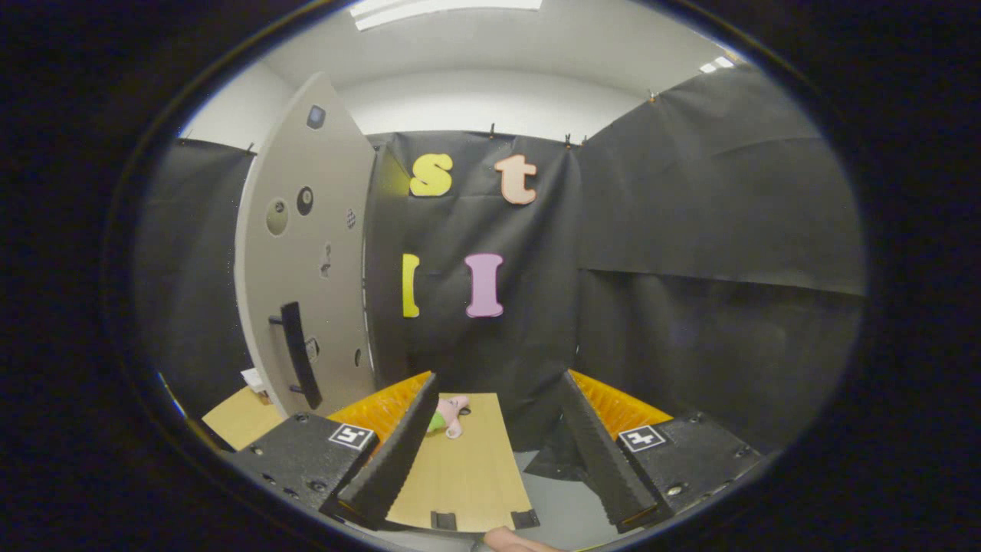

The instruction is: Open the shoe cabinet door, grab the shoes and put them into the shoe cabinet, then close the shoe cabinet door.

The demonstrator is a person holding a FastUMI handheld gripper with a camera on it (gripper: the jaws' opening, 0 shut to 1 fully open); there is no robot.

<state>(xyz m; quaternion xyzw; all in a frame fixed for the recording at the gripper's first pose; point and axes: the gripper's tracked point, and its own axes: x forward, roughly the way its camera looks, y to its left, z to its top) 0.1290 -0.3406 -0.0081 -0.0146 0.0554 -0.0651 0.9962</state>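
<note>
- A tall grey shoe cabinet door (306, 253) with a curved top stands left of the fingers, apparently swung open and seen at an angle. That would put the first step of the task behind us, though the cabinet's inside is hidden from here.
- A black bar handle (300, 365) is fixed upright on the lower part of the door, at a height a gripper can reach. Several small round stickers and marks sit higher on the panel; they are too small to read.
- A light wooden board surface (467, 468) lies flat under and ahead of the fingers, with two dark clips at its near edge. A second patch of the same wood shows below the door.
- The gripper (498, 429) points across this board with its jaws released and spread wide, nothing between them. Each black ribbed finger (395, 460) is backed by an orange part, and each black body carries a small square black-and-white marker, a pattern and not writing.
- A small pink and green shoe (447, 416), soft-looking like a child's slipper, rests on the far end of the board, just beside the left finger's tip and partly hidden by it. Its spot near the door suits a short carry into the cabinet.
- The open jaws suggest the approach to the shoe is the step in hand.
- A fingertip (513, 540) shows at the near edge of the board.
</note>
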